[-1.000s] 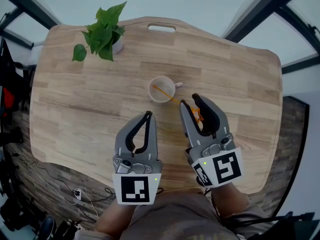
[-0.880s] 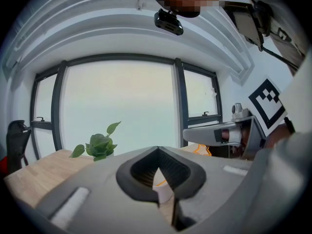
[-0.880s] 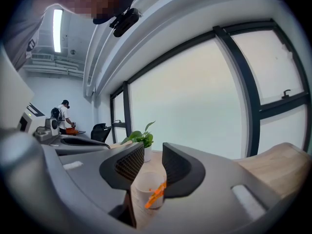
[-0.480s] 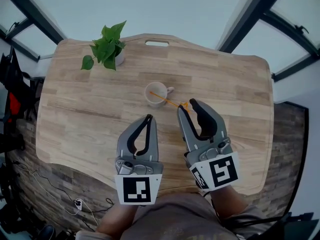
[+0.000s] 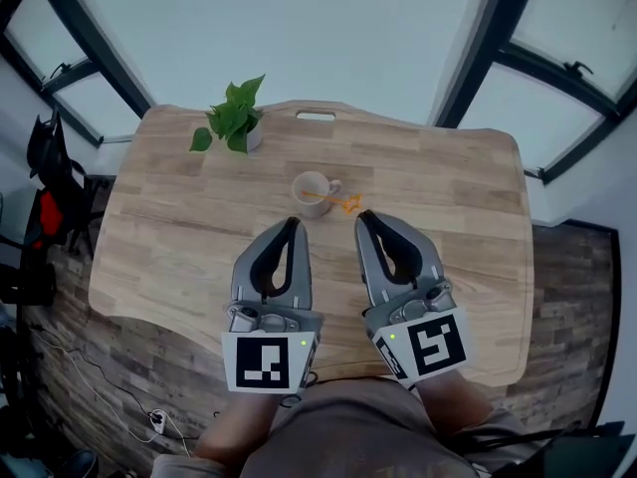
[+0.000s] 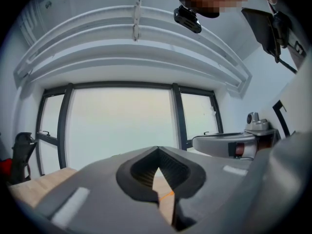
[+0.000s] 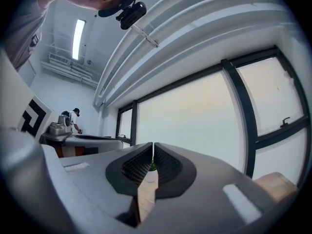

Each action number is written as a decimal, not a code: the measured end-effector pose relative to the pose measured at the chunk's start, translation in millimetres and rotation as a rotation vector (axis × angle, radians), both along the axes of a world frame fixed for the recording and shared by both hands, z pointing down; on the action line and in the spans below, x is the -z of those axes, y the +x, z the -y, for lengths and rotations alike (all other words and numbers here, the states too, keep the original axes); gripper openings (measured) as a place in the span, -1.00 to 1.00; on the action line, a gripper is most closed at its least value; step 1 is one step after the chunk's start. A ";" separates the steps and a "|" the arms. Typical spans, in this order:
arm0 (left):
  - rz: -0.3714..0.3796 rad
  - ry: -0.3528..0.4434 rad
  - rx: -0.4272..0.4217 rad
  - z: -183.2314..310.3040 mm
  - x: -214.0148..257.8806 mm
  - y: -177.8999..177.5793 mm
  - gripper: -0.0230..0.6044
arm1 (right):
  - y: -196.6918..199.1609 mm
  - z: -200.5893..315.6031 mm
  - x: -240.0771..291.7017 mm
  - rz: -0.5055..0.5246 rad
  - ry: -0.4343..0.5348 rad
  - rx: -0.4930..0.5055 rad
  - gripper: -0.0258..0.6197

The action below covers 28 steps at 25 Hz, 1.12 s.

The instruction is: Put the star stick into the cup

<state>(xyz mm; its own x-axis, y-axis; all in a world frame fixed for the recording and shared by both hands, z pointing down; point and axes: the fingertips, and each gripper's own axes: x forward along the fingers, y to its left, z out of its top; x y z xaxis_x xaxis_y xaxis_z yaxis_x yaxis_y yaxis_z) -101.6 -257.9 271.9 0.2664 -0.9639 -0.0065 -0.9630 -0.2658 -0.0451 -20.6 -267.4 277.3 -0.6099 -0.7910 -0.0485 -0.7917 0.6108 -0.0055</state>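
Head view: cup (image 5: pixel 311 189) sits mid-tabletop (image 5: pixel 448 197) with the star stick (image 5: pixel 333 201) already in it. One end is down inside the cup, the shaft leans over the right rim, and the orange star hangs outside, just right of the cup. Nothing else shows in the cup. Potted plant (image 5: pixel 234 119) is far left, well apart. Left gripper (image 5: pixel 292 227) and right gripper (image 5: pixel 364 217) are side by side on the near side, tips toward the cup but clear of it and the stick. Left gripper view: jaws clenched tip to tip, nothing between; a thin orange sliver through the hollow below the tips is probably the stick. Right gripper view: jaws together bar a hairline slit, empty; the plant shows through the hollow. Read: insertion looks done and the stick is let go. The only next move is checking that the leaning stick stays put. A re-seat would need the right jaws opened onto the shaft near the star.
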 end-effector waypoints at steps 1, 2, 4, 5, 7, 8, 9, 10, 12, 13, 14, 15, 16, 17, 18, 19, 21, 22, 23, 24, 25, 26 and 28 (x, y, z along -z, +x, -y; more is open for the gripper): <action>0.004 0.013 0.005 -4.5 5.2 1.0 -0.93 | 1.7 -4.0 5.3 0.000 0.013 -0.001 -0.82; 0.007 0.025 0.011 -8.7 9.8 1.9 -0.93 | 3.1 -7.9 10.5 -0.001 0.026 0.000 -0.83; 0.012 0.047 0.020 -16.0 19.1 3.8 -0.93 | 5.7 -15.6 20.6 -0.003 0.052 0.002 -0.83; 0.013 0.058 0.023 -19.1 24.1 5.1 -0.93 | 6.9 -19.1 25.3 -0.005 0.064 0.002 -0.83; 0.016 0.082 0.026 -24.5 33.7 8.6 -0.93 | 10.0 -24.6 33.5 -0.007 0.083 0.001 -0.84; 0.020 0.092 0.028 -26.6 37.9 10.9 -0.93 | 11.9 -26.4 37.1 -0.007 0.091 0.000 -0.84; 0.026 0.101 0.029 -28.3 41.6 13.3 -0.93 | 14.0 -27.5 40.3 -0.007 0.098 -0.002 -0.84; 0.034 0.111 0.030 -29.5 45.1 15.8 -0.93 | 16.3 -28.1 43.2 -0.007 0.105 -0.004 -0.84; 0.049 0.127 0.031 -31.4 50.4 20.8 -0.93 | 20.2 -28.4 47.6 -0.007 0.115 -0.007 -0.84; 0.056 0.134 0.031 -32.2 52.3 22.8 -0.93 | 21.6 -28.5 49.1 -0.008 0.119 -0.008 -0.84; 0.060 0.138 0.031 -32.7 53.5 24.5 -0.93 | 22.6 -28.5 50.2 -0.009 0.122 -0.007 -0.84; 0.060 0.138 0.031 -32.9 53.9 25.6 -0.93 | 23.2 -28.2 51.0 -0.011 0.124 -0.005 -0.84; 0.057 0.136 0.030 -32.6 53.9 26.2 -0.93 | 23.4 -27.7 51.3 -0.011 0.126 -0.003 -0.84; 0.052 0.133 0.030 -32.1 53.6 26.5 -0.93 | 23.7 -27.0 51.2 -0.010 0.126 0.000 -0.84; 0.049 0.131 0.031 -31.5 53.4 26.5 -0.93 | 23.9 -26.2 50.8 -0.008 0.124 0.002 -0.84; 0.049 0.131 0.032 -30.9 53.3 26.7 -0.93 | 24.3 -25.6 50.4 -0.005 0.123 0.003 -0.84; 0.054 0.134 0.034 -30.2 53.3 27.1 -0.93 | 25.1 -24.9 49.8 0.000 0.122 0.005 -0.84; 0.055 0.135 0.034 -30.0 53.3 27.2 -0.93 | 25.2 -24.6 49.6 0.002 0.122 0.005 -0.84; 0.056 0.135 0.035 -29.8 53.4 27.3 -0.93 | 25.2 -24.1 49.6 0.003 0.121 0.005 -0.84; 0.057 0.134 0.035 -29.2 53.5 27.2 -0.93 | 25.2 -23.3 49.6 0.005 0.121 0.005 -0.84; 0.058 0.134 0.035 -28.3 53.7 27.0 -0.93 | 25.1 -22.1 49.7 0.007 0.120 0.004 -0.84; 0.060 0.133 0.037 -27.2 53.8 26.4 -0.93 | 24.8 -20.7 49.7 0.008 0.120 0.003 -0.84; 0.060 0.131 0.039 -25.3 53.8 24.5 -0.93 | 23.8 -18.6 49.6 0.009 0.118 0.002 -0.84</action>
<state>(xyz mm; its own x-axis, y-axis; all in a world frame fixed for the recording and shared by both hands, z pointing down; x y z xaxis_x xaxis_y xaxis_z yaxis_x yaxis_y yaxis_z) -77.1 -232.6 218.1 0.2320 -0.9655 -0.1179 -0.9671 -0.2160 -0.1345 3.2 -248.8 227.7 -0.6110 -0.7779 -0.1468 -0.7905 0.6096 0.0596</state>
